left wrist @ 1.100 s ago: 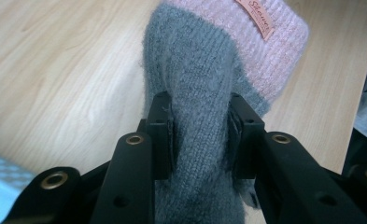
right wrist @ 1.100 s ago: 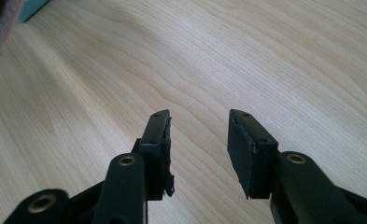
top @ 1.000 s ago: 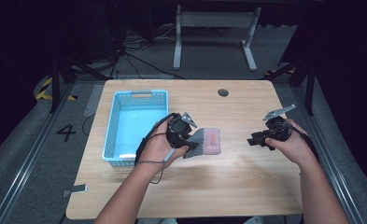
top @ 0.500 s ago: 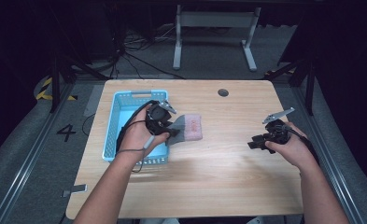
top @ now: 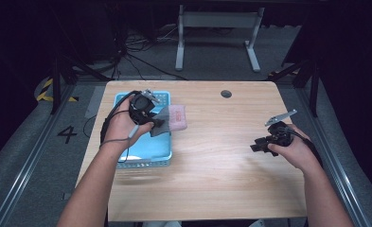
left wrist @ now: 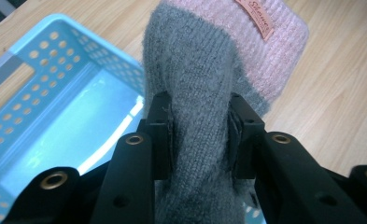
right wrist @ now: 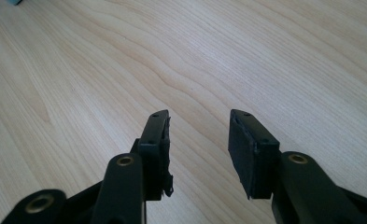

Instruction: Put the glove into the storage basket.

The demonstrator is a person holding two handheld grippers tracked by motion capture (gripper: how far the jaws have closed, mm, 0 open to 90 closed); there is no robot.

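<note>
Two handheld grippers at a light wooden table (top: pixel 212 179). Left gripper (top: pixel 156 124) sits at the right-hand rim of a light blue perforated plastic basket (top: pixel 141 163), held in the person's left hand (top: pixel 122 124). In the left gripper view its black jaws are pressed in on the grey body of a knitted sock (left wrist: pixel 195 112), one pad on each side, with the knit bulging between and past them. Jaws part-way closed, wool filling the gap.

Sock: grey foot section, pink ribbed cuff (left wrist: pixel 270 51) with a small sewn label across it; label text too small to read. From the high view the sock (top: pixel 170 119) extends from the jaws toward the table's middle, cuff end farthest from the gripper. Grey part lies over the basket's right wall; pink cuff is over bare wood just beside the basket. Whether the cuff rests on the table or hangs just above it cannot be told.

Basket interior as seen in the left gripper view: bare blue floor (left wrist: pixel 78 140).

Right gripper (top: pixel 261 145) is well apart from the sock, near the table's right edge, in the person's right hand (top: pixel 295 150). In the right gripper view its jaws stand apart with nothing between them, plain wood grain (right wrist: pixel 125 60) beyond.
</note>
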